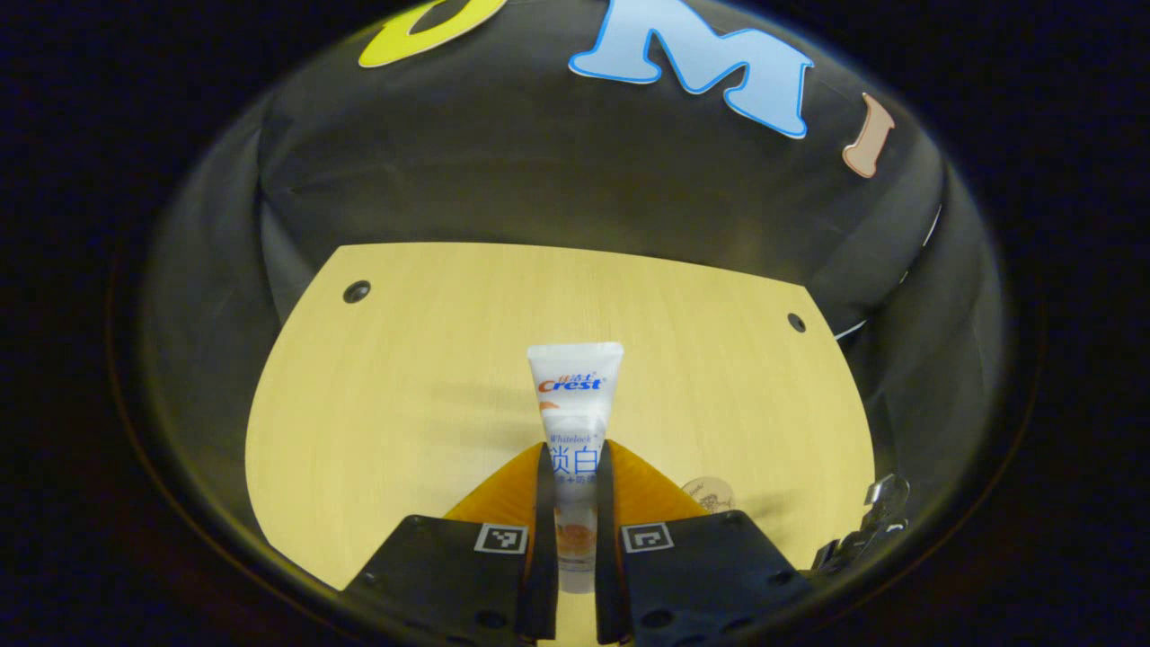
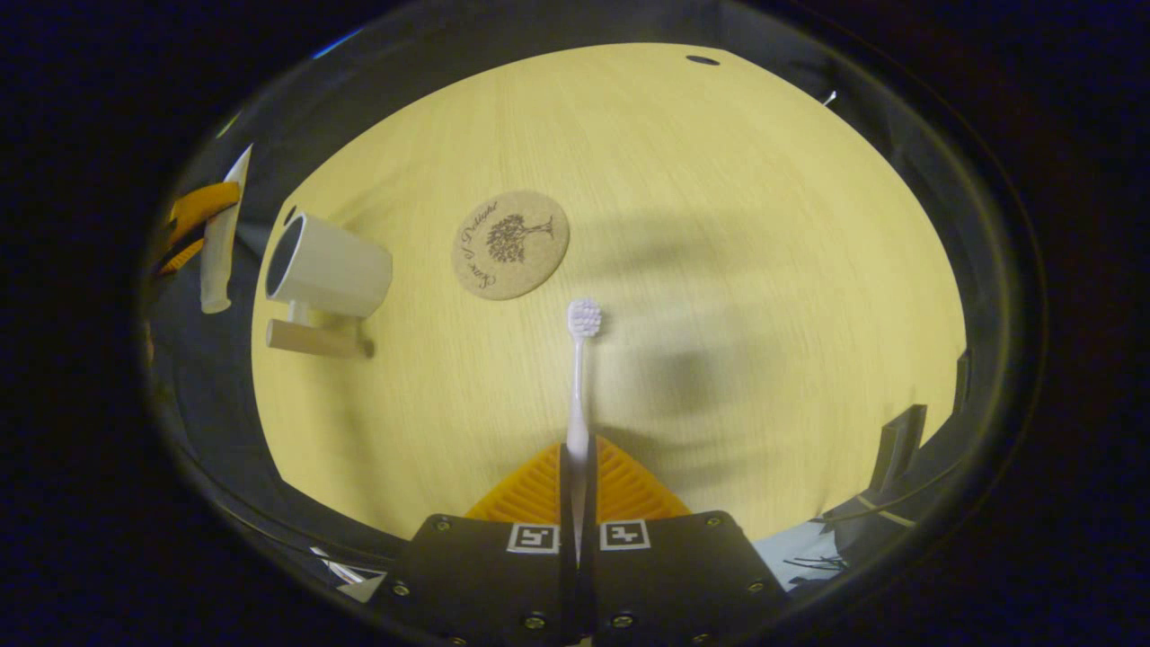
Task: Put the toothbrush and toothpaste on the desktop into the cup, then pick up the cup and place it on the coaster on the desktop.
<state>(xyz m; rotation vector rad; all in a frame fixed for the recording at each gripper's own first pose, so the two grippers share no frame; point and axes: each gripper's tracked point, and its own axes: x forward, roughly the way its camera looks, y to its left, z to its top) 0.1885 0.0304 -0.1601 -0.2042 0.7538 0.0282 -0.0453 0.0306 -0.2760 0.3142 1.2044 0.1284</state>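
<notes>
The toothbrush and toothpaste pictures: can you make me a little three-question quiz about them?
1. True or false: the white plastic toothbrush is already inside the white mug with a wooden handle.
2. What does the left gripper hold between its fingers? A) round cork coaster B) white toothpaste tube C) mug
3. Fill in: the round cork coaster lies on the pale wooden desktop between the mug and the toothbrush's ____.

Key: 1 false, the right gripper holds it; 2 B, the white toothpaste tube; 3 bristles.
</notes>
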